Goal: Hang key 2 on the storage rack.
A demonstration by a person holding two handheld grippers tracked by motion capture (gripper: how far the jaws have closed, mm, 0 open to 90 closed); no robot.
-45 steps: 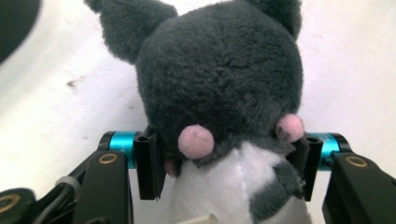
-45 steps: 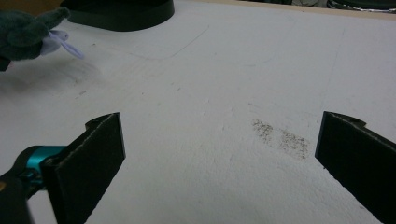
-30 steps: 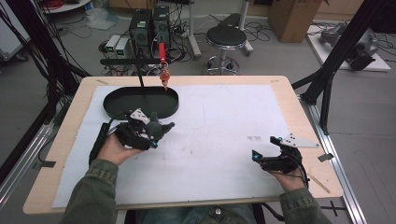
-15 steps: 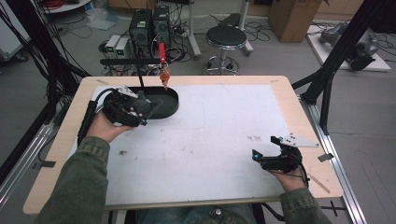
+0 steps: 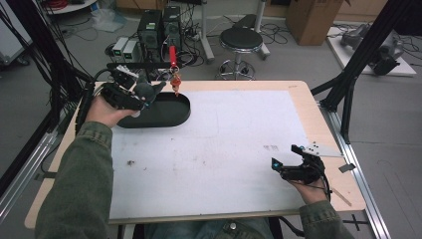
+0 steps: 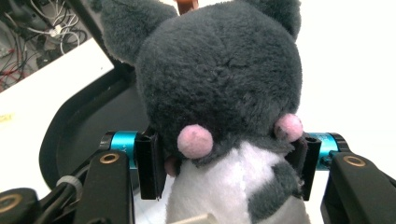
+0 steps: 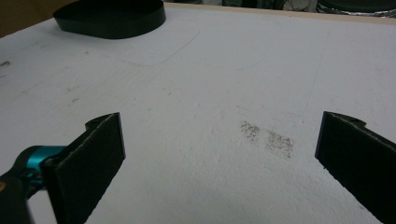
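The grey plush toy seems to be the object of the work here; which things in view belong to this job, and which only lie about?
Belong to the job:
- grey and white plush toy with pink cheeks, clamped between the jaws of the left gripper
- black oval plastic tray, just beneath the toy

Only lying about:
- right gripper, jaws open, resting idle on the white table cover
- black round stool

A mat (image 5: 209, 149) covers most of the table (image 5: 318, 124). A tray (image 5: 171, 112) lies on the mat at its far left corner. The left gripper (image 5: 124, 92) sits over the tray's left end with a plush toy (image 6: 224, 93) between its jaws. The right gripper (image 5: 293, 169) rests at the mat's near right corner, well apart from the tray. Behind the table, on the floor, a stool (image 5: 241, 40) stands, with boxes (image 5: 159, 25) to its left.
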